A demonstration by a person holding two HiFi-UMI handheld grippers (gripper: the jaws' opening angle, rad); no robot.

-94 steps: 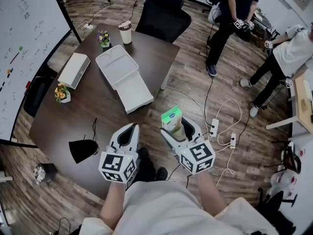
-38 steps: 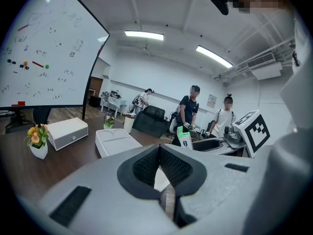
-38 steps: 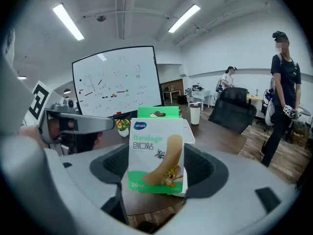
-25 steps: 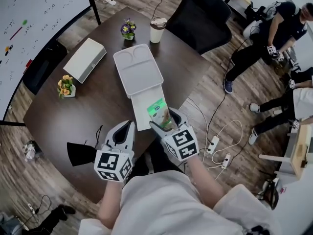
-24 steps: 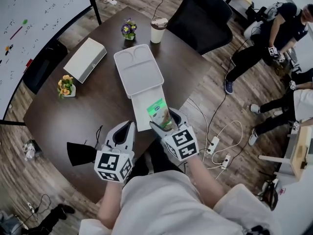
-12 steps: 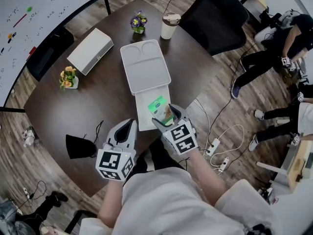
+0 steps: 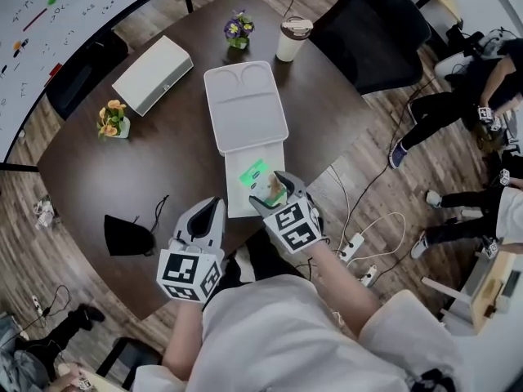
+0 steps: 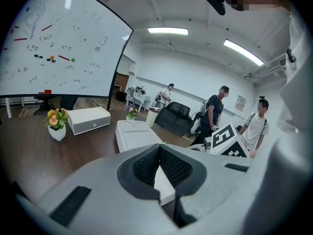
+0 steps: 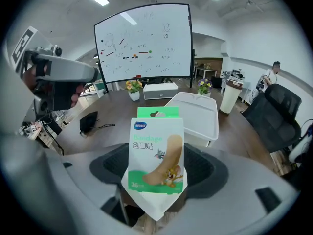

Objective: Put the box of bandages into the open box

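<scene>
The green and white box of bandages (image 9: pixel 156 155) stands upright in my right gripper (image 7: pixel 274 190), whose jaws are shut on it. In the head view the box of bandages (image 7: pixel 260 178) hangs over the near end of the open white box (image 7: pixel 243 158), whose lid (image 7: pixel 245 104) lies folded back on the dark table (image 7: pixel 163 178). That open box (image 9: pixel 198 116) appears just beyond the bandages in the right gripper view. My left gripper (image 7: pixel 204 219) is shut and holds nothing, above the table's near edge, left of the right one.
A closed white box (image 7: pixel 153 64), a small flower pot (image 7: pixel 113 119), another pot of purple flowers (image 7: pixel 238 33) and a paper cup (image 7: pixel 292 37) stand at the table's far side. A black pouch (image 7: pixel 127 233) lies near left. Black chair (image 7: pixel 372 23) and people stand at the right.
My right gripper has carried the box of bandages forward from beside the table to above the open box's near end. The left gripper has hardly moved.
</scene>
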